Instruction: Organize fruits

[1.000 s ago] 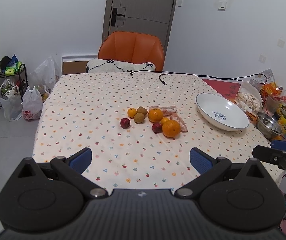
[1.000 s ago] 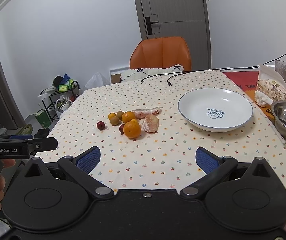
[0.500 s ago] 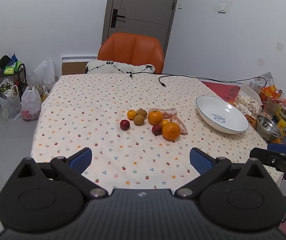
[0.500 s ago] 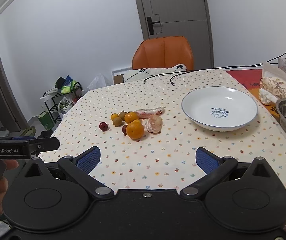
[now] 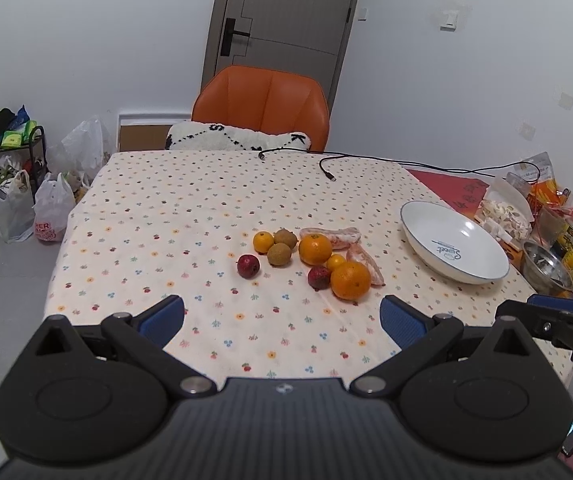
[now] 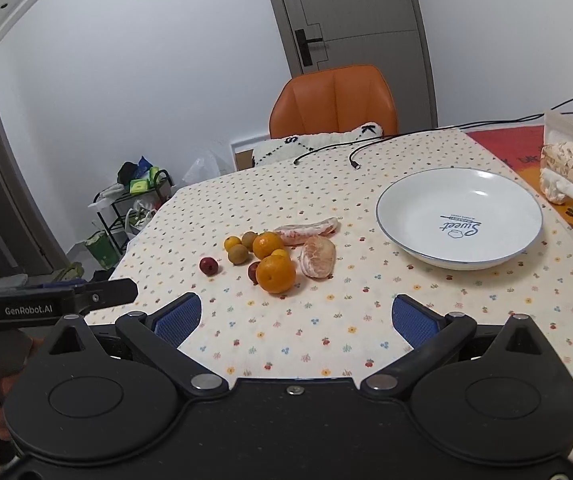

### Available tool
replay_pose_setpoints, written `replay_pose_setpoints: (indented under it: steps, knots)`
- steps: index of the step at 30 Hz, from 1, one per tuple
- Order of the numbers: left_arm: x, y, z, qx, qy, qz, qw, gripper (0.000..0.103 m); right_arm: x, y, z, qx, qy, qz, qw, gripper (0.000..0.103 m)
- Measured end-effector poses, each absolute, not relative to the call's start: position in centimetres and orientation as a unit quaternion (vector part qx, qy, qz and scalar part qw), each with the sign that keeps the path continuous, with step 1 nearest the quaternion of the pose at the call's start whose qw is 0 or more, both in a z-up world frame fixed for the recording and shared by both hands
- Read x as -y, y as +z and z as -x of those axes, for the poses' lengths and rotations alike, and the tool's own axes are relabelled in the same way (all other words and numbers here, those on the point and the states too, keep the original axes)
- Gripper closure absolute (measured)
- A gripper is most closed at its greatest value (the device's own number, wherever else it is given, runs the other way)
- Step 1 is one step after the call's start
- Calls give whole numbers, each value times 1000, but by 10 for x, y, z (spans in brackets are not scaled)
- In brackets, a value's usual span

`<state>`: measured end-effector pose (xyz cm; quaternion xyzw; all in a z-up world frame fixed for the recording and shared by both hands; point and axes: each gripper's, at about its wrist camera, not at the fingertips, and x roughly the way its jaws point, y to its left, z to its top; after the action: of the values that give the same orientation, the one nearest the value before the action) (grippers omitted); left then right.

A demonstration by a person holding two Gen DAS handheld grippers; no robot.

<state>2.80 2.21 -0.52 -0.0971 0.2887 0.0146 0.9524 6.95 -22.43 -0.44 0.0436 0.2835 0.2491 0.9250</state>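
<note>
Left tool (image 5: 282, 314) spread wide, empty; right tool (image 6: 296, 316) likewise, above table (image 6: 366, 320), short of fruits (image 6: 274, 256).

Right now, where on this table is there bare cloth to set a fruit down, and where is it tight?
Free: the tablecloth left of the fruit cluster, the strip between the cluster and both open grippers, and the empty white plate. Crowded: the cluster itself, fruits touching, and the right edge by the steel bowl and snack packets.
</note>
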Motion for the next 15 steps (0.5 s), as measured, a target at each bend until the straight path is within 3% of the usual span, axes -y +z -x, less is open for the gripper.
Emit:
replay_pose_setpoints:
  steps: [9,15]
  knots:
    - [-39,-16,-54,-291,15,121,949,5,206,-10,-92,-285,267,-39,920,1]
    - [-48,-22,-69,-294,15,131,947,15,196,-18,-108,-296,281,-42,912,15]
